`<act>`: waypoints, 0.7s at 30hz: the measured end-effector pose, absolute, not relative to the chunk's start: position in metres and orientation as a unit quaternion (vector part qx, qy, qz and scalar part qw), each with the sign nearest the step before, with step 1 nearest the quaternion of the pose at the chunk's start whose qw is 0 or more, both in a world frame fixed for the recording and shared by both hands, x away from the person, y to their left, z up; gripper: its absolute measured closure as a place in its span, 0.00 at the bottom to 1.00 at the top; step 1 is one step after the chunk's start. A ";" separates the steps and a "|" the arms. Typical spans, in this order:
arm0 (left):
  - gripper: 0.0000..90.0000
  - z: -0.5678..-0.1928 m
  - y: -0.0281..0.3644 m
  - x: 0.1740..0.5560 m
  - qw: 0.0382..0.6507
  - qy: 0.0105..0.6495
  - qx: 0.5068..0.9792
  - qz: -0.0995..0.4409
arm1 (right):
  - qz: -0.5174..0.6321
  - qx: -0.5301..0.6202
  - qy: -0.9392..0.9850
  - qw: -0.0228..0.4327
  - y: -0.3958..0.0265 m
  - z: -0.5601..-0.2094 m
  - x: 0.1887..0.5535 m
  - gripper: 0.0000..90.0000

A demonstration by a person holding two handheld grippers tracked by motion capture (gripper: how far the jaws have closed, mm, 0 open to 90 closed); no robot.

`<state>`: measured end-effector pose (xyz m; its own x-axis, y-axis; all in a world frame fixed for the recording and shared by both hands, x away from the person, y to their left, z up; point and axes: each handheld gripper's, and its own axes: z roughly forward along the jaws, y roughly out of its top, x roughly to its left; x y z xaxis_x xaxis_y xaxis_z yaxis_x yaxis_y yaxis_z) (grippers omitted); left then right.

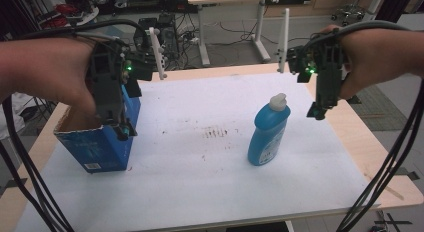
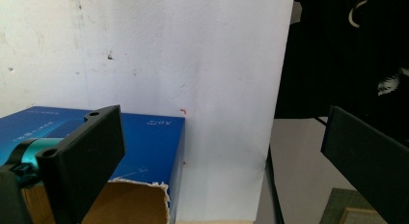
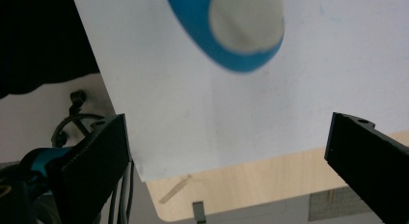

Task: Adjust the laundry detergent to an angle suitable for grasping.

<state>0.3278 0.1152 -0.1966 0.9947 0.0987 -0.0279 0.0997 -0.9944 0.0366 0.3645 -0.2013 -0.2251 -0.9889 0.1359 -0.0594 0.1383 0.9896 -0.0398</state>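
High view: the left gripper (image 1: 121,123) hovers with jaws spread wide over the open blue cardboard box (image 1: 102,142), which stands near the left edge of the white sheet (image 1: 200,182) covering the wooden table (image 1: 380,157). The right gripper (image 1: 318,111), jaws also apart and empty, hangs above the table's far right part, just right of the blue plastic bottle with a white cap (image 1: 269,132). The bottle stands upright right of centre — well apart from the box, with bare sheet between the 2. Nothing else stands on the sheet — only faint marks at its middle.
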 end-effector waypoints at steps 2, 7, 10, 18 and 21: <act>0.02 -0.196 0.116 0.328 0.020 0.049 0.998 -0.012 | -0.025 0.077 0.996 0.026 -0.211 -0.227 0.360 0.02; 0.02 -0.196 0.116 0.328 0.020 0.052 0.998 -0.010 | -0.020 0.085 0.996 0.029 -0.227 -0.227 0.356 0.02; 0.02 -0.197 0.114 0.327 0.021 0.052 0.998 -0.010 | -0.013 0.097 0.995 0.029 -0.239 -0.229 0.355 0.02; 0.02 -0.201 0.106 0.327 0.037 0.064 0.997 -0.005 | -0.012 0.103 0.994 0.024 -0.248 -0.238 0.353 0.02; 0.02 -0.200 0.102 0.327 0.061 0.070 0.996 0.004 | -0.012 0.105 0.994 0.024 -0.250 -0.240 0.353 0.02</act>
